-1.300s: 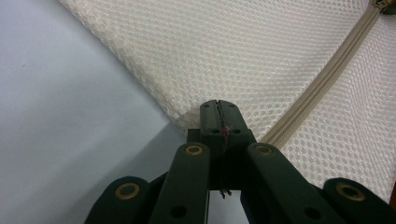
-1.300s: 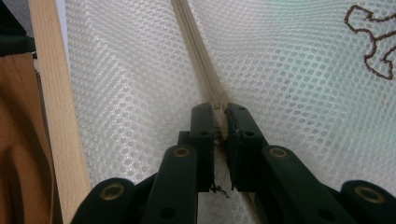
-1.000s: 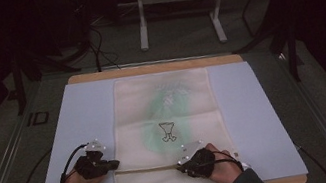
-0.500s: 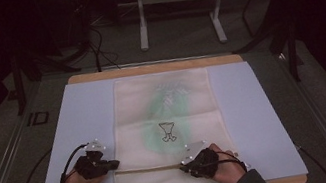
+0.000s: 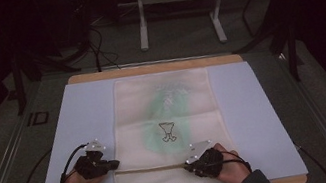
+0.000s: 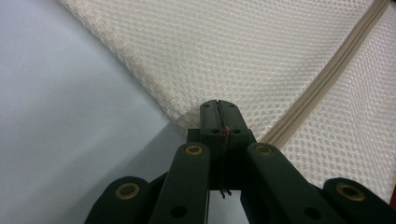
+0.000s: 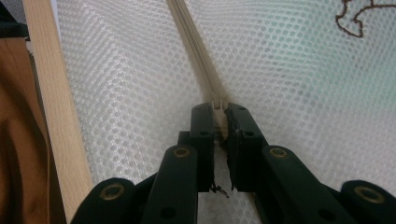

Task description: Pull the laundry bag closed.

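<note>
Lay flat near the front edge of the blue worktop (image 5: 79,116): mesh laundry bag (image 5: 166,121), zipper (image 5: 154,168) running crosswise between left gripper (image 5: 111,165), clamped on the bag's left edge, and right gripper (image 5: 188,166), pinching the zipper pull.

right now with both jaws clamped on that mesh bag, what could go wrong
1. The right gripper pinches the zipper pull by a thin tab; a skewed pull might slip out.
2. The left gripper holds only the corner of the mesh bag; a hard tug could tear the mesh or free it.
3. The bag lies near the wooden table edge, so it may slide off.
</note>
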The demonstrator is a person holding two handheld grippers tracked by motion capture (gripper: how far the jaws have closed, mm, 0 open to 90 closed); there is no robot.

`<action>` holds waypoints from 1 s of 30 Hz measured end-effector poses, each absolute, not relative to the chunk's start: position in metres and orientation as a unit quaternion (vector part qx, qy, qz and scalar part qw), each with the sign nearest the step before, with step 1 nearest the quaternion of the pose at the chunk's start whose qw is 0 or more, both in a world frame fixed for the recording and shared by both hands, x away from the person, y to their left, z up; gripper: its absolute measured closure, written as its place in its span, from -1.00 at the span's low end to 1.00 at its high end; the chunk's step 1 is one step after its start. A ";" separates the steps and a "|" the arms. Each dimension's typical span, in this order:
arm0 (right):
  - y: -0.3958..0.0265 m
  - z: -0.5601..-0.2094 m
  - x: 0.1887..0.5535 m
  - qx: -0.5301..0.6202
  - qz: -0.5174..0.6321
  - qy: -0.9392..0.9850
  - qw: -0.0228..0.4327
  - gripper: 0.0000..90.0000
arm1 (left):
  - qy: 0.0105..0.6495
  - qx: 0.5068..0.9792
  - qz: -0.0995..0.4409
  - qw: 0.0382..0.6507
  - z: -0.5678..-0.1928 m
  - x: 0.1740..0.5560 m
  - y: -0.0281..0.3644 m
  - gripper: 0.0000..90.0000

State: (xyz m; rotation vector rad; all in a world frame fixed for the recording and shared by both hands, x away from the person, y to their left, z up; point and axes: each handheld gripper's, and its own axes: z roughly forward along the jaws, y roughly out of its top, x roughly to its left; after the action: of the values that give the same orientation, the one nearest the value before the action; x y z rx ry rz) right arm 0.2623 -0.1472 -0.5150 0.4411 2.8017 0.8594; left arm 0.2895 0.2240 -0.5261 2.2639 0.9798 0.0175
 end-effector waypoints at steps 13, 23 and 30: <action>-0.157 -0.515 0.262 0.157 0.287 0.940 0.092 0.83 | 0.374 0.867 0.008 0.329 -0.526 0.289 0.224 1.00; -0.163 -0.514 0.261 0.160 0.284 0.940 0.095 0.83 | 0.375 0.866 0.008 0.330 -0.526 0.289 0.224 1.00; -0.169 -0.514 0.262 0.163 0.285 0.940 0.094 0.83 | 0.375 0.866 0.008 0.330 -0.526 0.289 0.223 1.00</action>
State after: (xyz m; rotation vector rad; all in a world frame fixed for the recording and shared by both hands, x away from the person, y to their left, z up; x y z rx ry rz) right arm 0.2616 -0.1694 -0.5137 0.4826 2.7880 0.8440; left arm 0.2893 0.2235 -0.5258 2.2663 0.9801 0.0210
